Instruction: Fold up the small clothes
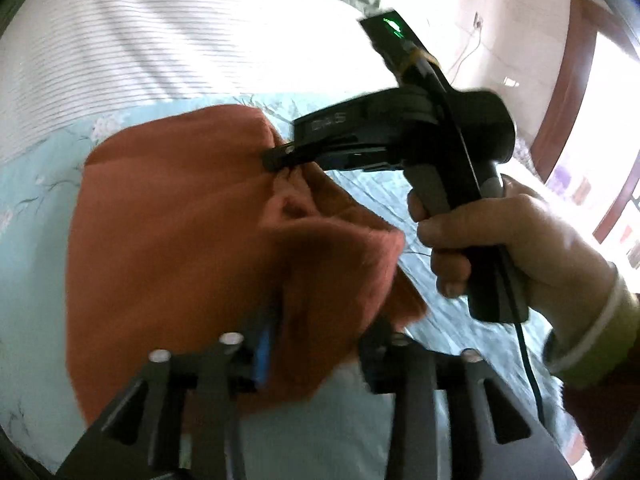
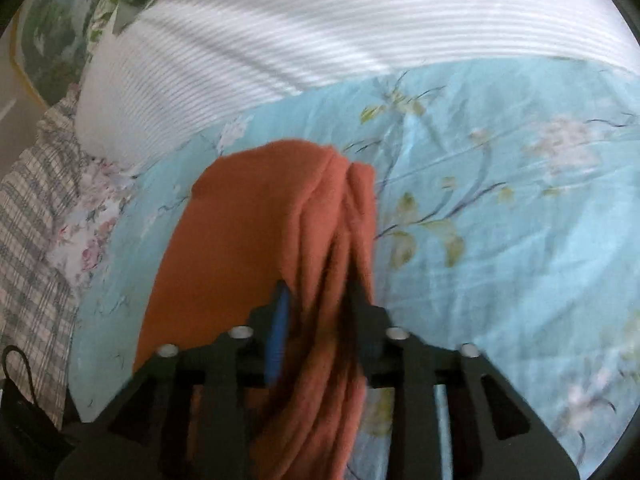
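While the rust-orange garment (image 1: 172, 216) lay bunched on the pale blue floral bedsheet (image 2: 500, 208), both claws stood partly apart around its folds. At six o'clock in the left wrist view, the left gripper (image 1: 316, 344) had cloth hanging loose between its fingers, though blur hid whether the pads pressed it. Toward one o'clock, the right gripper (image 1: 280, 158), held in a person's hand (image 1: 492, 240), touched the cloth's upper edge with its tips. From its own camera, the right gripper (image 2: 320, 300) straddled a ridge of pleats, with a striped white pillow (image 2: 320, 20) beyond at twelve o'clock.
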Tool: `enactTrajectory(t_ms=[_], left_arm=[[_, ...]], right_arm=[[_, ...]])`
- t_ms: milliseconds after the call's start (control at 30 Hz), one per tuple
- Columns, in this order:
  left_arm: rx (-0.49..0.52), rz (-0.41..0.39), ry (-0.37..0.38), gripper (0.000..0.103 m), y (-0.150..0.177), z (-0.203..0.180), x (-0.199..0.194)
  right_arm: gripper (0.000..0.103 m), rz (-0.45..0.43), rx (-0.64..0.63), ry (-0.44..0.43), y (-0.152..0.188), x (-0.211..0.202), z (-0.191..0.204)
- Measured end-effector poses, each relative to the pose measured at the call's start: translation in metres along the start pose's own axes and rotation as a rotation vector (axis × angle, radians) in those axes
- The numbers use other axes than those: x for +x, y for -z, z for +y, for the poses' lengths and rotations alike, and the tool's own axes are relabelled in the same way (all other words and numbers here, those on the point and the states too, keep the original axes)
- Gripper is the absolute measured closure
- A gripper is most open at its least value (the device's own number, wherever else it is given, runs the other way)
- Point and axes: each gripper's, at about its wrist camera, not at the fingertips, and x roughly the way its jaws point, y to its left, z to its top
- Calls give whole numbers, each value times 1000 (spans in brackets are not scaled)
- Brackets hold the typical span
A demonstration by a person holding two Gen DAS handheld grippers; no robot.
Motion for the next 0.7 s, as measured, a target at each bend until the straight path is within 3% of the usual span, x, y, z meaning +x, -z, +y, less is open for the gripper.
enactTrajectory(t_ms=[67, 100, 133, 267, 367, 500, 633, 700], left_arm=[[-20, -13, -5, 39, 6, 11, -18], [-40, -23, -9, 35, 9, 19, -28], [-61, -32, -17, 31, 12, 27, -36], [-185, -42, -51, 21, 14, 76, -56], [-313, -4, -60, 21, 15, 121, -48], [-440, 51, 16, 21, 14, 162, -25], [-496, 78, 43, 21, 13, 183, 2], [-520, 82, 91, 21, 9, 194, 19]], right_arm=[[37, -27, 20, 14, 4, -13, 0], [19, -36, 31, 8, 8, -20, 1], [12, -41, 34, -6, 11, -24, 2], [12, 5, 39, -75, 27, -25, 7], [12, 44, 29, -81, 33, -14, 10], [12, 71, 42, -95, 36, -4, 3], [14, 93, 83, -180, 32, 5, -5], [23, 105, 98, -182, 31, 11, -10]])
